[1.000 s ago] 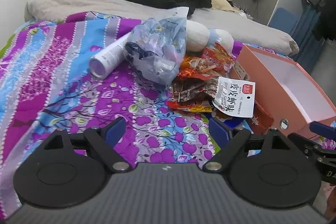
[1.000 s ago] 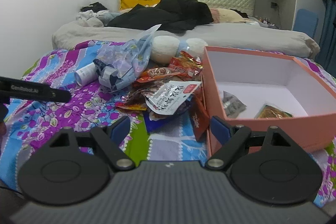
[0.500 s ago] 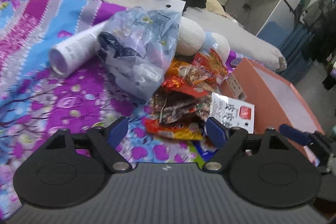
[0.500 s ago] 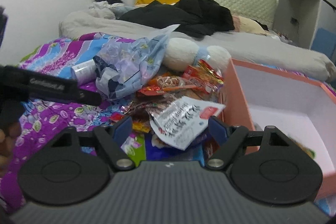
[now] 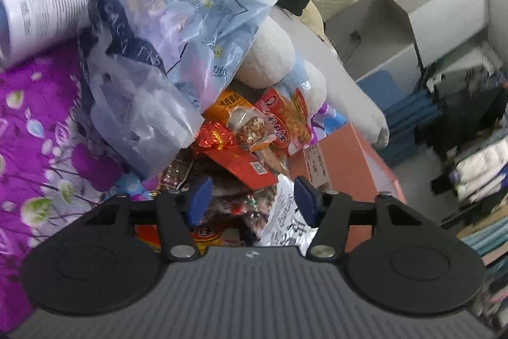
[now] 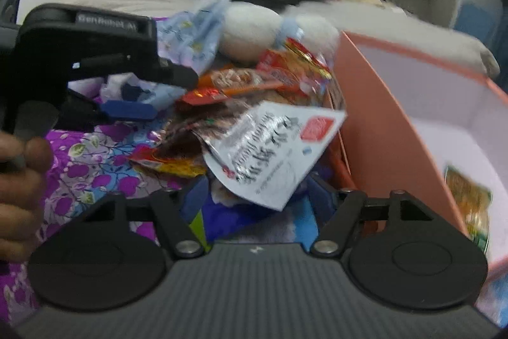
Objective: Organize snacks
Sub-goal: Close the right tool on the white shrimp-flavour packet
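A heap of snack packets lies on the bedspread beside a salmon box (image 5: 349, 154). My left gripper (image 5: 252, 202) hangs low over the heap's near edge, jaws closing. Dark crinkly packets (image 5: 235, 196) lie under the gap and neither pad presses on them. An orange packet (image 5: 241, 116) and a red one (image 5: 285, 116) sit farther on. My right gripper (image 6: 258, 199) is closing too. The lower corner of a white-and-silver packet (image 6: 273, 148) reaches between its fingers, clear of both pads. In the right wrist view the left gripper's blue pad (image 6: 127, 111) shows at the left.
A bluish plastic bag (image 5: 158, 53), a white tube (image 5: 41, 8) and a white plush toy (image 5: 270, 53) lie behind the heap. The salmon box (image 6: 397, 129) is open and holds a yellow-green packet (image 6: 466, 189). A hand (image 6: 19, 180) grips the left tool. Dark clothes cover the bed's far end.
Both grippers came forward and down onto the snack heap, and both pairs of jaws narrowed. The left view has rolled. The left tool now looms larger in the right wrist view.
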The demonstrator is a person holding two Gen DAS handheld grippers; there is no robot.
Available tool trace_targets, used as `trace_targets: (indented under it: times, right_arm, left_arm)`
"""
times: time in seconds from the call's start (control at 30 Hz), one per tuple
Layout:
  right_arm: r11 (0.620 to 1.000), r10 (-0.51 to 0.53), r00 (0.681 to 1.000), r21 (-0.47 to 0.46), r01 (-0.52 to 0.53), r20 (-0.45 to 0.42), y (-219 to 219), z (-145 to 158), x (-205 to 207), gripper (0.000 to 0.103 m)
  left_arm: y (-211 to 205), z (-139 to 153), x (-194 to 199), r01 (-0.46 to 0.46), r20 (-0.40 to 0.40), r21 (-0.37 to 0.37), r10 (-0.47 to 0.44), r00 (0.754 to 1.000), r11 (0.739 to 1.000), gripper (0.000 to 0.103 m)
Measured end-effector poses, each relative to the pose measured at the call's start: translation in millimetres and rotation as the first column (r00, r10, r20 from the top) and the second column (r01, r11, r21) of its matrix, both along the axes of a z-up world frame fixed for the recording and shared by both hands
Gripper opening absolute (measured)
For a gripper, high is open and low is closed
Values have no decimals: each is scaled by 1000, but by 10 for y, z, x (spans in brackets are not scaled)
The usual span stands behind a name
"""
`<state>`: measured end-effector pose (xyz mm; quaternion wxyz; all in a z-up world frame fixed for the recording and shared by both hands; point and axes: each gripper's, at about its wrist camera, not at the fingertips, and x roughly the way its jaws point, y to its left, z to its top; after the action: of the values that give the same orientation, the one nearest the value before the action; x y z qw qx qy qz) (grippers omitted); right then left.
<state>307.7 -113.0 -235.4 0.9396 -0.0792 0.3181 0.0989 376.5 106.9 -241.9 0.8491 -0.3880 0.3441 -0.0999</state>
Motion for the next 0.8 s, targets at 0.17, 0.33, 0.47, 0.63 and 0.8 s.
trace_targets:
  times: [0.17, 0.33, 0.47, 0.63, 0.8]
  right_arm:
    - [999, -40, 999, 34, 40, 4, -52, -36, 56, 67]
    - [993, -44, 998, 110, 49, -42, -114, -60, 198, 53]
    - [990, -31, 998, 136, 38, -56, -122, -37, 220, 22]
    - [987, -17, 999, 161, 23, -37, -151, 99, 133, 4]
    - [983, -3, 1000, 186, 6, -21, -196, 225, -46, 2]
  left_arm:
    - [25, -165, 123, -44, -56, -67, 40, 998, 997, 46]
    - [22, -236, 193, -82, -86, -110, 73, 994, 991, 20]
    - [-16, -209, 200, -86, -82, -104, 77, 994, 991, 8]
    - [-49, -55, 74, -71, -55, -85, 67, 996, 994, 3]
    - [-118, 137, -128, -61, -36, -46, 60, 998, 997, 2]
